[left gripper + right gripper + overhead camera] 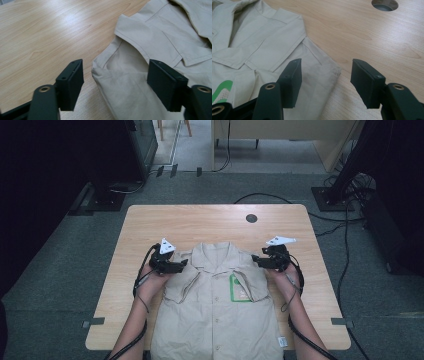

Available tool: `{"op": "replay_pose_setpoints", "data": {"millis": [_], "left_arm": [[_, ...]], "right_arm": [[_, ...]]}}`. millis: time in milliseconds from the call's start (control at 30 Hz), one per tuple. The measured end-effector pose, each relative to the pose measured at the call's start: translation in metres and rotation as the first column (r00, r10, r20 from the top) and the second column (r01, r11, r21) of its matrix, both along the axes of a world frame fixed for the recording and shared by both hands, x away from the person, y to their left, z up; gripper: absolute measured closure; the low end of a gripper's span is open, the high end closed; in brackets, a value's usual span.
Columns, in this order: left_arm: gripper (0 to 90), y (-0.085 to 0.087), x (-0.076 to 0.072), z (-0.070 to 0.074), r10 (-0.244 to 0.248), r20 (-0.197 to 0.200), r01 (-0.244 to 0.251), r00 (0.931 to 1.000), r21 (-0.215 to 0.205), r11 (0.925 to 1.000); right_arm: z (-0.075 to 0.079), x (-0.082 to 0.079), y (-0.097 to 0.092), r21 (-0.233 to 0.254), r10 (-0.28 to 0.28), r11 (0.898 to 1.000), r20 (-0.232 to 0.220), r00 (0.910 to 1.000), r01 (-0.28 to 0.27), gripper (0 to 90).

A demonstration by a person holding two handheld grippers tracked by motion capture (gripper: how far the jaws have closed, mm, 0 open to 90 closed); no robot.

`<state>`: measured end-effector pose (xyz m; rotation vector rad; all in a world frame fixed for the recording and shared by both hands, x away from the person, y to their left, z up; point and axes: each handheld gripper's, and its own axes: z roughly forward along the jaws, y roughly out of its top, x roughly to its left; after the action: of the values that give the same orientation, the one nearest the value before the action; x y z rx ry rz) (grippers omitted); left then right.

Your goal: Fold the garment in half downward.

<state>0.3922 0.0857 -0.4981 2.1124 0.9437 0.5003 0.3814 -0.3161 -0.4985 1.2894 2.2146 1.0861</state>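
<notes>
A beige short-sleeved shirt (217,305) lies face up on the wooden table (200,220), its collar pointing away from the person. A green patch (239,289) sits on its chest. My left gripper (184,265) is at the shirt's left shoulder, jaws open. In the left gripper view the folded shoulder edge (105,72) lies between the left gripper's (115,72) jaws, and the pads do not press on it. My right gripper (256,259) is at the other shoulder, also open. In the right gripper view the sleeve corner (329,71) lies in the gap of the right gripper (325,72).
A round cable hole (251,218) is in the table's far side, also seen as the cable hole (385,4) past the right jaws. Bare wood stretches beyond the collar and to both sides. Black stands and cables (345,245) are on the floor around the table.
</notes>
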Motion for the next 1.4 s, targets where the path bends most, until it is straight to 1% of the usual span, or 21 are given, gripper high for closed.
{"op": "replay_pose_setpoints", "data": {"millis": [133, 167, 233, 300, 333, 400, 433, 500, 667, 767, 833, 867, 900, 967, 1000, 1067, 1133, 1200, 1267, 1367, 1400], "left_arm": [[30.2, 0.001, 0.0, -0.003, 0.008, -0.003, -0.008, 1.0, 0.001, 1.0], [32.1, 0.0, 0.0, -0.005, 0.009, -0.002, -0.009, 1.0, 0.004, 1.0], [32.5, 0.0, 0.0, -0.006, 0.014, 0.003, -0.014, 0.9999, 0.013, 0.9998], [35.3, 0.001, -0.001, -0.006, 0.024, 0.007, -0.024, 0.9997, 0.005, 0.9997], [35.6, 0.003, -0.001, -0.005, 0.027, 0.008, -0.027, 0.9996, 0.004, 0.9996], [41.2, 0.005, -0.001, -0.004, 0.033, 0.01, -0.033, 0.9994, -0.012, 0.9994], [42.7, 0.005, -0.001, -0.003, 0.036, 0.007, -0.036, 0.9993, -0.016, 0.9992], [49.8, 0.006, 0.0, -0.004, 0.031, 0.003, -0.031, 0.9995, -0.016, 0.9994], [56.4, 0.01, 0.002, -0.008, 0.05, -0.025, -0.05, 0.9984, -0.021, 0.9985], [61.7, 0.012, 0.002, -0.01, 0.06, -0.035, -0.061, 0.9976, -0.03, 0.9977], [64.4, 0.013, 0.002, -0.011, 0.061, -0.035, -0.062, 0.9975, -0.028, 0.9976], [66.5, 0.014, 0.003, -0.011, 0.06, -0.034, -0.061, 0.9976, -0.028, 0.9977], [66.9, 0.014, 0.004, -0.013, 0.065, -0.028, -0.066, 0.9975, -0.02, 0.9976], [68.1, 0.017, 0.004, -0.014, 0.072, -0.016, -0.072, 0.9973, -0.014, 0.9973], [69.0, 0.018, 0.004, -0.015, 0.081, -0.018, -0.081, 0.9965, -0.022, 0.9964], [73.6, 0.022, 0.005, -0.017, 0.092, -0.022, -0.092, 0.9955, -0.032, 0.9952], [78.0, 0.025, 0.005, -0.018, 0.092, -0.033, -0.093, 0.9952, -0.029, 0.9952], [81.4, 0.025, 0.005, -0.019, 0.095, -0.028, -0.095, 0.9951, -0.023, 0.9952], [84.9, 0.026, 0.005, -0.02, 0.093, -0.03, -0.094, 0.9952, -0.023, 0.9953], [86.4, 0.026, 0.006, -0.021, 0.091, -0.041, -0.091, 0.995, -0.008, 0.9958], [86.7, 0.026, 0.006, -0.022, 0.093, -0.044, -0.093, 0.9947, -0.009, 0.9956]], "right_arm": [[-0.004, 0.002, 0.002, 0.007, -0.003, 1.0, -0.009, 1.0, 0.003, 44.7], [-0.004, 0.003, 0.002, 0.006, -0.006, 1.0, -0.01, 0.9999, 0.006, 45.5], [-0.006, 0.003, 0.003, 0.008, -0.012, 1.0, -0.008, 0.9999, 0.012, 49.8], [-0.007, 0.003, 0.002, 0.013, -0.013, 1.0, -0.012, 0.9998, 0.014, 54.2], [-0.008, 0.002, 0.002, 0.013, -0.014, 1.0, -0.014, 0.9998, 0.014, 54.9], [-0.009, 0.003, 0.001, 0.017, -0.01, 1.0, -0.022, 0.9997, 0.01, 57.1], [-0.009, 0.003, 0.001, 0.014, -0.008, 1.0, -0.025, 0.9997, 0.008, 57.8], [-0.01, 0.004, 0.002, 0.008, -0.006, 1.0, -0.035, 0.9994, 0.007, 60.6], [-0.014, 0.006, 0.004, -0.001, -0.005, 1.0, -0.047, 0.9989, 0.005, 64.7], [-0.014, 0.006, 0.004, -0.012, -0.005, 1.0, -0.039, 0.9992, 0.005, 68.6], [-0.015, 0.006, 0.004, -0.017, -0.006, 1.0, -0.041, 0.9991, 0.005, 72.2], [-0.015, 0.006, 0.005, -0.018, -0.008, 1.0, -0.044, 0.999, 0.007, 72.4], [-0.016, 0.007, 0.004, -0.017, -0.005, 1.0, -0.046, 0.9989, 0.004, 72.4], [-0.018, 0.006, 0.004, -0.011, -0.004, 1.0, -0.044, 0.999, 0.004, 75.3], [-0.019, 0.006, 0.004, -0.015, -0.005, 1.0, -0.041, 0.9992, 0.004, 77.1], [-0.019, 0.005, 0.003, -0.022, -0.015, 1.0, -0.033, 0.9993, 0.014, 81.1], [-0.019, 0.004, 0.001, -0.025, -0.019, 1.0, -0.026, 0.9995, 0.018, 84.2], [-0.019, 0.004, 0.0, -0.024, -0.023, 0.999, -0.028, 0.9993, 0.023, 85.2], [-0.019, 0.004, -0.001, -0.031, -0.026, 0.999, -0.023, 0.9994, 0.026, 85.6], [-0.019, 0.003, -0.004, -0.026, -0.036, 0.999, -0.025, 0.999, 0.035, 85.8], [-0.019, 0.003, -0.005, -0.027, -0.037, 0.999, -0.024, 0.999, 0.036, 85.8]]}}
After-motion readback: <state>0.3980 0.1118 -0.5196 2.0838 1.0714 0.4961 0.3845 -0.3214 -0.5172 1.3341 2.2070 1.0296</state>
